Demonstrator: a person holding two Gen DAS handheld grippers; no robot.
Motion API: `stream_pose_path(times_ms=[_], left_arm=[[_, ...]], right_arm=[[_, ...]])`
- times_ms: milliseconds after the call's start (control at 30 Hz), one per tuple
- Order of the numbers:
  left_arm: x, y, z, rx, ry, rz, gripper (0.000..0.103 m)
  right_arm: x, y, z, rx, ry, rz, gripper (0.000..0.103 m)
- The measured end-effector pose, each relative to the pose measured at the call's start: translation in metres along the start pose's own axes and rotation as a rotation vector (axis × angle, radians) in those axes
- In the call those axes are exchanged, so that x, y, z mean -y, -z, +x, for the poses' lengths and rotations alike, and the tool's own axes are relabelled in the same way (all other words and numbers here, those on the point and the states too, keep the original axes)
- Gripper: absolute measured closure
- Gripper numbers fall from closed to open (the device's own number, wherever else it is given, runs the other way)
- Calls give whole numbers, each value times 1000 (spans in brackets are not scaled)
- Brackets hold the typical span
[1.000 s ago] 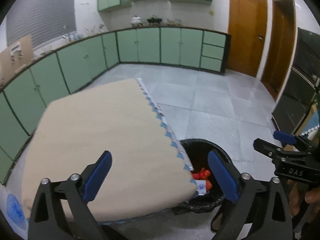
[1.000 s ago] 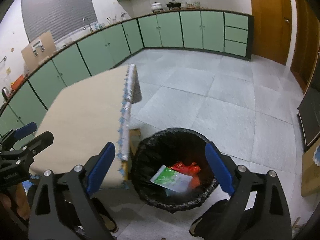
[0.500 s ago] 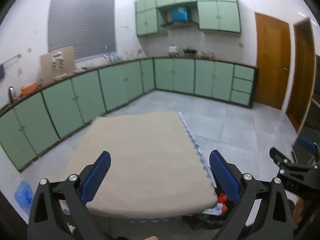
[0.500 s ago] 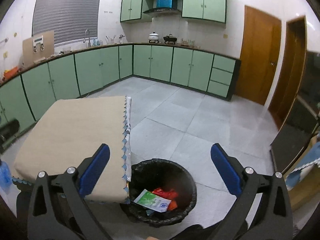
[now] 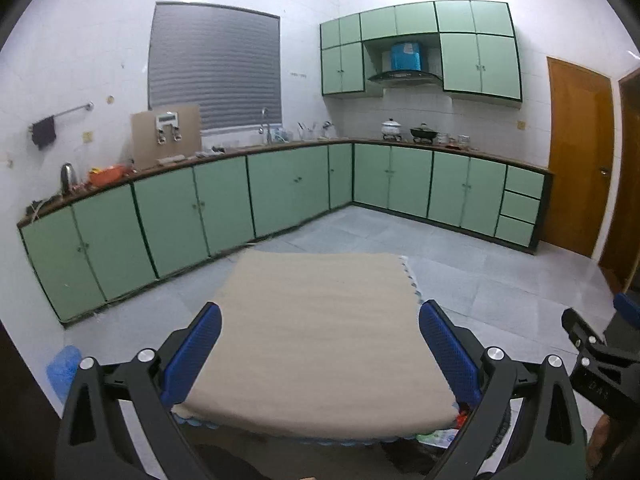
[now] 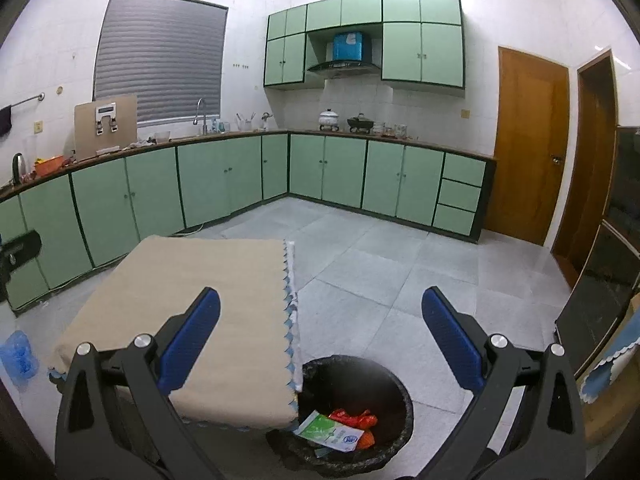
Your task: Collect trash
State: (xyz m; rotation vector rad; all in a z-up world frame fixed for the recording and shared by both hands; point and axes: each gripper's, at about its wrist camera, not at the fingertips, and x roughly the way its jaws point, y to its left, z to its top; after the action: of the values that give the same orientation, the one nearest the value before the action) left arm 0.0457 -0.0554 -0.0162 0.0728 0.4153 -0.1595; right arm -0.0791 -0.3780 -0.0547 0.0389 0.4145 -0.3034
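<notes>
Right wrist view shows the right gripper (image 6: 320,344) with its blue pads (image 6: 452,344) spread as wide as they go and nothing between them, pointing a little downward over the floor. At about six o'clock beneath it sits a black-lined trash bin (image 6: 404,404), standing just beside the right edge of a table under a beige cloth (image 6: 192,300); that spot lets litter go from tabletop to bin with a short reach. Inside the bin lie a green-and-white packet (image 6: 332,434) and a crumpled red wrapper (image 6: 354,418), so the trash appears to be collected already. The cloth is bare in both views, with no further litter visible on it. Left wrist view has the left gripper (image 5: 320,356) released too, jaws wide and empty, hovering over the near end of the table, with the right tool showing at three o'clock. Both tongs held loose and clear of the bin suggests, as a judgement, that the job is at or near its end.
</notes>
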Motion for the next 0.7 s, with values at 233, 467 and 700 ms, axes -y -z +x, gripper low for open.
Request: stream_pose_path(times_ms=[233,467,700], left_arm=[[-5,1,-8,4,-4,-16,6],[-1,4,-6,5,-23,-18,6],[-4,8,-1,-1,-15,-25,6]], right_arm=[[-1,-3,-8,0,1,22,5],[5,-1,-8,7,30,60,5],[12,1,-1,1,62,79,5]])
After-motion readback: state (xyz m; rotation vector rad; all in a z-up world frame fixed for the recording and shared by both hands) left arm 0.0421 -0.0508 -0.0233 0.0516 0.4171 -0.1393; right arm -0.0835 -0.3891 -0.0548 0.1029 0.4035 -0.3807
